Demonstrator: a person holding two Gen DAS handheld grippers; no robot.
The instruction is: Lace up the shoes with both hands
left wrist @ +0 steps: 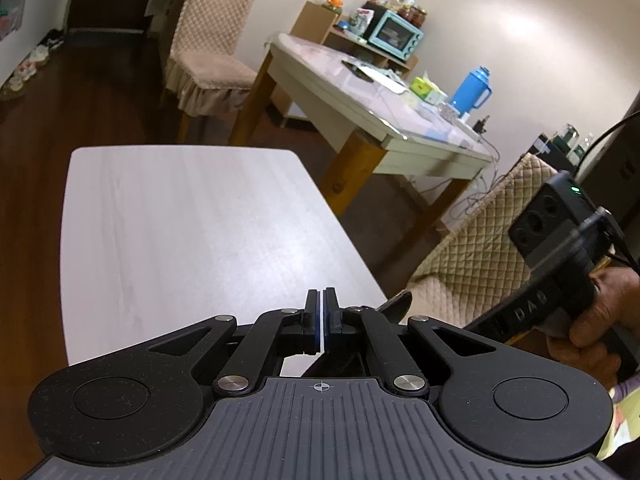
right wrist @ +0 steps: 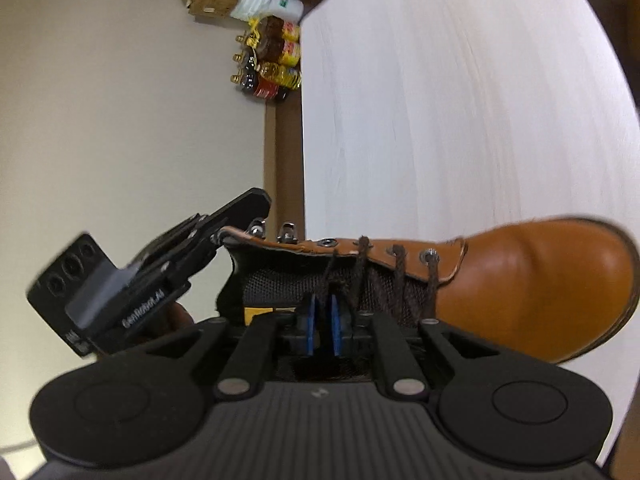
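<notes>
Looking along my left gripper (left wrist: 321, 322), I see its pads pressed together near the white table's (left wrist: 180, 220) edge. My right gripper (right wrist: 322, 326) pinches a dark lace (right wrist: 325, 276) on the brown boot (right wrist: 520, 280) by the table's edge.

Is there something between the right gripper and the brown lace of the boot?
Nothing visible blocks it. The right gripper sits right at the boot opening, blue pads slightly apart, with a strand of the brown lace running down toward the gap. The left gripper is off at the collar, not between them.
</notes>
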